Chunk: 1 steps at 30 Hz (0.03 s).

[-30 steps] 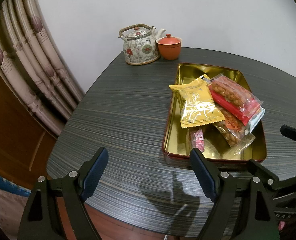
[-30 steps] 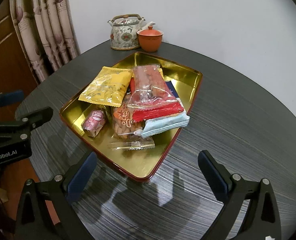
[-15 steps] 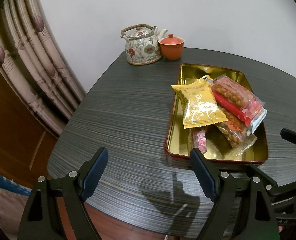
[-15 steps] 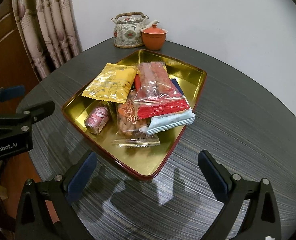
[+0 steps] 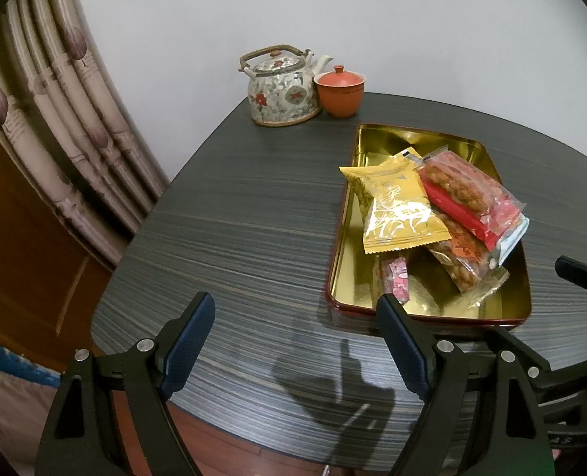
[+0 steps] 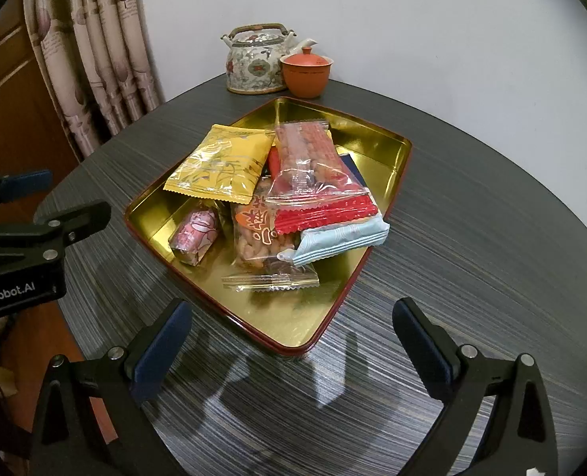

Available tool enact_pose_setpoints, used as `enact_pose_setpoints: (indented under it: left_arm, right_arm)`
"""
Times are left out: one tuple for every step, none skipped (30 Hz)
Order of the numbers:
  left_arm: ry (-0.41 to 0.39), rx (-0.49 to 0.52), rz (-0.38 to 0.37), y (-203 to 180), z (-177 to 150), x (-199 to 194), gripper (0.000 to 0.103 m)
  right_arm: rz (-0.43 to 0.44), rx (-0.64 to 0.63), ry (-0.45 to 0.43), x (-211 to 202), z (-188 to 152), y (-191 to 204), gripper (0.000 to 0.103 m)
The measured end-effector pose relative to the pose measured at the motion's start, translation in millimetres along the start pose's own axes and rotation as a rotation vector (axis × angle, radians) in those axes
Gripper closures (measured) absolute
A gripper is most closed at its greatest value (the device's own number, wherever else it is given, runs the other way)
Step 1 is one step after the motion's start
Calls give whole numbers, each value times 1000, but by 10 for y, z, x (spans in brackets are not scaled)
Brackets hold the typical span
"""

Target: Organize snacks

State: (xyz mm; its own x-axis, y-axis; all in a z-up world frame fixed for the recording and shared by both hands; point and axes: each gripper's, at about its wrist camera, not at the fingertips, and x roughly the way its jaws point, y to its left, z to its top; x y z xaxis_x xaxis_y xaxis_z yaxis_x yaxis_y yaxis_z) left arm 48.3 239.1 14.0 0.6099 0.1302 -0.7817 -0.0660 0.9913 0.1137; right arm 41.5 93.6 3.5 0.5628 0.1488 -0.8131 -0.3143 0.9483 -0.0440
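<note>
A gold tray [image 6: 388, 166] with a red rim sits on a dark striped round table [image 6: 491, 238], holding a pile of wrapped snacks. The right wrist view looks down into the pile: a yellow packet [image 6: 222, 166] at the left, a clear packet with a red end [image 6: 313, 174] on top, a pale blue packet [image 6: 345, 238] poking out beneath it, a clear bag of nuts [image 6: 257, 238] and a small pink sweet [image 6: 196, 234] lying alone on the tray floor. The left wrist view sees the same tray [image 5: 388, 142] from its left side, with more bare table and a curtain [image 5: 55, 127]. A patterned teapot [image 5: 281, 87] and an orange lidded cup [image 5: 341, 89] stand touching at the table's far edge.

The right gripper [image 6: 291, 331] hangs above the table just in front of the tray's near corner, fingers spread wide, nothing between them. The left gripper [image 5: 295, 327] hangs left of the tray, equally wide and empty, its right finger [image 5: 400, 341] overlapping the tray's near left corner in the picture; contact cannot be told.
</note>
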Motion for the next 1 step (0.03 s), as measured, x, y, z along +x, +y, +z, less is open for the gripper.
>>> enact_pose_setpoints:
  left_arm:
    - [2,-1,1,-1,-1,5,19]
  right_arm:
    - [1,1,0,0,-2,2,3]
